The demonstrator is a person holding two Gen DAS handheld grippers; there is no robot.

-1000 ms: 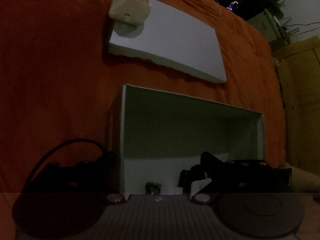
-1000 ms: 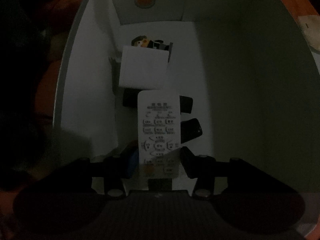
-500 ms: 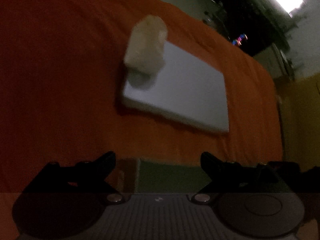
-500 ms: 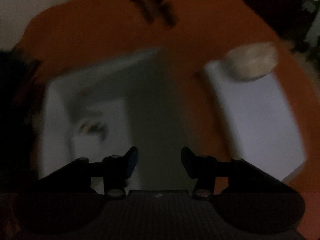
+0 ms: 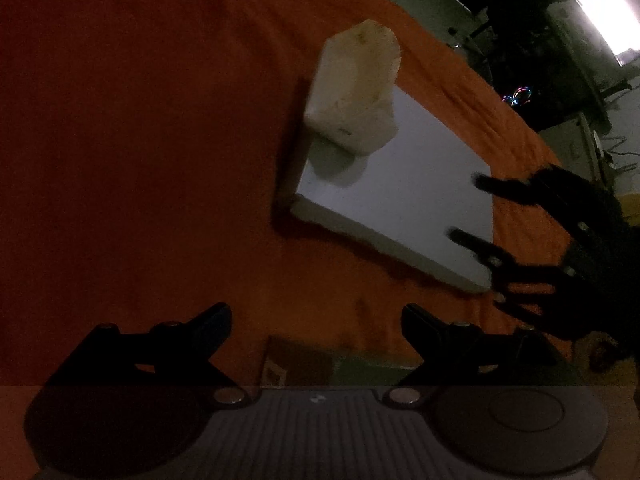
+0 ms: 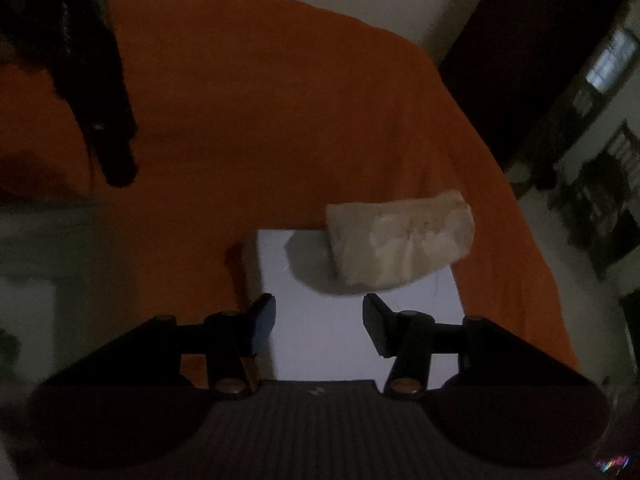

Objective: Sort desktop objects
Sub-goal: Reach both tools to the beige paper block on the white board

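Orange cloth-covered table [image 6: 280, 92] carries all. Flat white rectangular box lid [image 5: 400, 184] lies on it. A cream crinkly soft packet [image 6: 400, 240] sits on the lid's far corner, overhanging; long axis runs across the right wrist view, along the lid's short edge. Probably light, squashy, slippery film: pinch mid-body across the short width. Right gripper [image 6: 319, 320] half-spread, empty, over the lid. Left gripper [image 5: 316, 320] wide, empty.

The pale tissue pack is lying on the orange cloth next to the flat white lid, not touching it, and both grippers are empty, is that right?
Not quite. The pale tissue pack rests on the flat white lid, at one end of it, not beside it on the orange cloth; the right wrist view shows this. The rest holds: the left gripper and the right gripper are both empty.
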